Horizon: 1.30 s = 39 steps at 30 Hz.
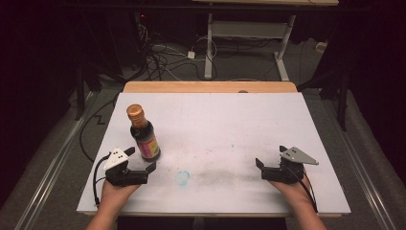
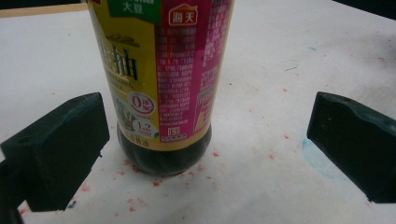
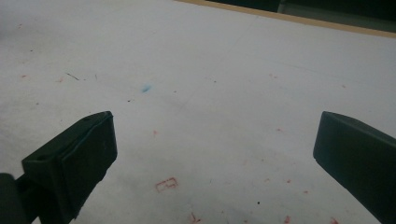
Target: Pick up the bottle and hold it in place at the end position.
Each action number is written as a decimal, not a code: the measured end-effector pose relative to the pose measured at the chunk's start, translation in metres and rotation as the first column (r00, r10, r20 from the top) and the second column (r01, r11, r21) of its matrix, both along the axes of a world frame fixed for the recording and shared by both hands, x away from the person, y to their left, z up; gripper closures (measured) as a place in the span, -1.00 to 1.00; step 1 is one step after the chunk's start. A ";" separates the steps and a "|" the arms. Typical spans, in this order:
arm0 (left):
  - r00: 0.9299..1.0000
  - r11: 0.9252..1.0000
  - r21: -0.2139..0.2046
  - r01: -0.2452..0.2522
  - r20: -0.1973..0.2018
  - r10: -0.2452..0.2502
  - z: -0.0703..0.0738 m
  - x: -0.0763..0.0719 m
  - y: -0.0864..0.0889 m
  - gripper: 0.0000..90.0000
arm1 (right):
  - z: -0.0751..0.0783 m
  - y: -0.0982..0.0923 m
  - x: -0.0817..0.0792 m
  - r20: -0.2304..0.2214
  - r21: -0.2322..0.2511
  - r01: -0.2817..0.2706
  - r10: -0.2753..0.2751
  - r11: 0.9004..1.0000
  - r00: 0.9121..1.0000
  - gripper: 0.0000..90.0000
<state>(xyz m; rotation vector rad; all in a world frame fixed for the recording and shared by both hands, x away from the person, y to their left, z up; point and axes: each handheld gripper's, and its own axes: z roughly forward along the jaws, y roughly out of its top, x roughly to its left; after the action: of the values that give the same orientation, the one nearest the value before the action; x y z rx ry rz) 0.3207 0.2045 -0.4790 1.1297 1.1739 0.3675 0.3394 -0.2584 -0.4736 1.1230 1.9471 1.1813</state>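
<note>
**One bottle, two open claws**

One soy sauce bottle stood upright on the white table, left of centre. My left gripper gaped wide just before it (touching nothing). My right gripper sat well apart, equally wide, empty, both hands low near the table's edge.

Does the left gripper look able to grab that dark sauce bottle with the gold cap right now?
Probably yes: the left gripper is open, and the dark sauce bottle stands upright just ahead between its jaws, nothing between.
</note>
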 end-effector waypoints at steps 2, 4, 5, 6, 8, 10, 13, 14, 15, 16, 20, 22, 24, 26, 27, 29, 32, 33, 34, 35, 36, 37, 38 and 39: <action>1.000 1.000 0.005 0.004 0.004 -0.004 0.001 0.000 0.000 -1.00 | 0.000 0.000 0.000 0.000 0.000 0.000 0.000 1.000 1.000 -0.99; 1.000 1.000 -0.001 0.004 0.004 -0.004 0.004 0.001 0.001 -1.00 | 0.000 0.000 0.000 -0.001 0.002 0.000 0.000 1.000 1.000 -0.99; 1.000 1.000 -0.003 0.001 0.006 -0.001 0.005 0.001 0.001 -1.00 | 0.000 0.000 0.000 -0.002 0.003 0.002 -0.002 1.000 1.000 -0.99; 1.000 1.000 -0.005 0.001 0.006 -0.001 0.006 0.002 0.002 -1.00 | 0.000 0.000 0.000 -0.002 0.004 0.001 -0.001 1.000 1.000 -0.99; 1.000 1.000 -0.003 0.008 0.008 -0.008 0.009 0.002 0.002 -1.00 | 0.000 0.000 0.000 -0.002 0.005 -0.001 0.001 1.000 1.000 -0.99; 1.000 1.000 -0.011 0.007 0.005 -0.007 0.012 0.003 0.003 -1.00 | 0.000 0.000 0.001 -0.008 0.005 -0.001 0.001 1.000 1.000 -0.98; 1.000 1.000 -0.021 0.006 0.005 -0.006 0.016 0.004 0.004 -1.00 | 0.000 -0.002 0.001 -0.016 0.016 -0.020 0.020 1.000 1.000 -0.99; 1.000 1.000 -0.023 0.003 0.006 -0.003 0.018 0.005 0.004 -1.00 | 0.000 -0.002 0.001 -0.015 0.014 -0.019 0.019 1.000 1.000 -0.99; 1.000 1.000 -0.023 0.003 0.008 -0.003 0.019 0.006 0.004 -1.00 | 0.000 -0.002 0.001 -0.016 0.015 -0.021 0.021 1.000 1.000 -0.99; 1.000 1.000 -0.019 -0.002 0.011 0.002 0.020 0.007 0.004 -1.00 | 0.000 -0.002 0.001 -0.016 0.022 -0.026 0.027 0.999 1.000 -0.99; 1.000 1.000 -0.029 -0.005 0.006 0.005 0.024 0.012 0.005 -1.00 | 0.000 -0.002 0.001 -0.014 0.023 -0.032 0.033 0.999 0.999 -0.99; 1.000 1.000 -0.029 -0.007 0.007 0.007 0.026 0.014 0.005 -1.00 | -0.001 -0.002 0.001 -0.015 0.022 -0.029 0.029 0.999 0.999 -0.99; 1.000 1.000 -0.030 -0.010 0.009 0.010 0.028 0.016 0.005 -1.00 | -0.001 -0.002 0.001 -0.017 0.024 -0.028 0.028 0.999 0.999 -0.99; 1.000 0.999 -0.030 -0.014 0.012 0.014 0.029 0.019 0.005 -1.00 | -0.001 -0.002 0.001 -0.017 0.021 -0.029 0.030 0.999 0.999 -0.99; 1.000 0.999 -0.034 -0.017 0.013 0.018 0.030 0.020 0.006 -1.00 | -0.001 -0.002 0.002 -0.017 0.020 -0.031 0.031 0.999 0.999 -0.99; 1.000 0.999 -0.035 -0.018 0.014 0.018 0.033 0.023 0.006 -1.00 | -0.001 -0.001 0.002 -0.017 0.021 -0.033 0.033 0.999 0.999 -0.99; 1.000 0.999 -0.033 -0.018 0.022 0.019 0.036 0.027 0.006 -1.00 | -0.002 -0.001 0.002 -0.020 0.021 -0.031 0.031 0.999 0.999 -0.99; 1.000 0.999 -0.033 -0.019 0.023 0.020 0.037 0.029 0.005 -1.00 | -0.002 -0.001 0.002 -0.021 0.022 -0.031 0.032 0.999 0.999 -0.99; 1.000 0.999 -0.030 -0.019 0.024 0.020 0.037 0.030 0.004 -1.00 | -0.002 -0.001 0.002 -0.021 0.021 -0.032 0.032 0.999 0.999 -0.99; 1.000 0.999 -0.028 -0.019 0.022 0.020 0.038 0.032 0.004 -1.00 | -0.002 -0.002 0.002 -0.020 0.021 -0.032 0.032 0.999 0.999 -0.99; 1.000 0.999 -0.026 -0.020 0.022 0.021 0.038 0.034 0.003 -1.00 | -0.002 -0.002 0.002 -0.020 0.020 -0.030 0.031 0.999 0.999 -0.99; 1.000 1.000 -0.023 -0.019 0.022 0.019 0.038 0.035 0.002 -1.00 | -0.002 -0.002 0.002 -0.020 0.020 -0.029 0.029 0.999 0.999 -0.99; 1.000 1.000 -0.024 -0.020 0.020 0.020 0.038 0.037 0.001 -1.00 | -0.002 -0.002 0.002 -0.020 0.020 -0.028 0.029 0.999 0.999 -0.99; 1.000 1.000 -0.022 -0.022 0.021 0.022 0.038 0.039 0.000 -1.00 | -0.002 -0.002 0.002 -0.019 0.021 -0.028 0.028 0.999 0.999 -0.99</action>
<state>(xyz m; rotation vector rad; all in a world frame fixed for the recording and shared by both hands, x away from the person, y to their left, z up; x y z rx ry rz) 0.3593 0.2050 -0.4412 1.0924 1.1701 0.3815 0.3416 -0.2605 -0.4752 1.1247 1.9752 1.2118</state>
